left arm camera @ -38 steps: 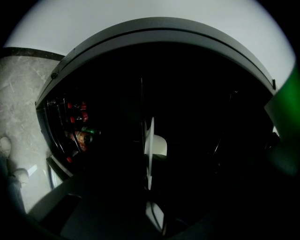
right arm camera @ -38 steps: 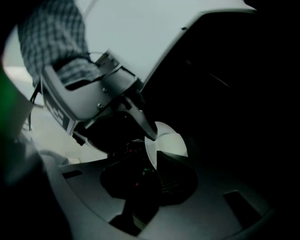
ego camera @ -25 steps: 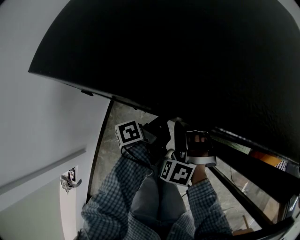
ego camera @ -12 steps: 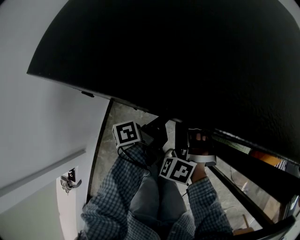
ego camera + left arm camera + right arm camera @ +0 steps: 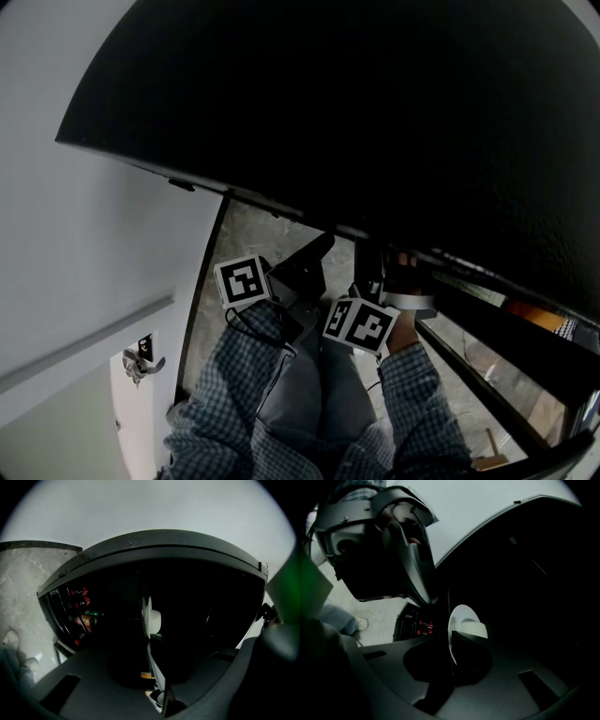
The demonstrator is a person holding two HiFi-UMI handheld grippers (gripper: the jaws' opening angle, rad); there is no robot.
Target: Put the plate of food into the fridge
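White plate with pale food hangs at mouth of dark fridge. Left gripper clamped on one rim edge, right gripper clamped on another. Advice: hold plate level, advance both hands together, clear shelf lip before lowering.

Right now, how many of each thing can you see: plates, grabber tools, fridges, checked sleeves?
plate: 1
Grippers: 2, the left gripper and the right gripper, each clamped on the plate's rim
fridge: 1
sleeves: 2
Total: 6
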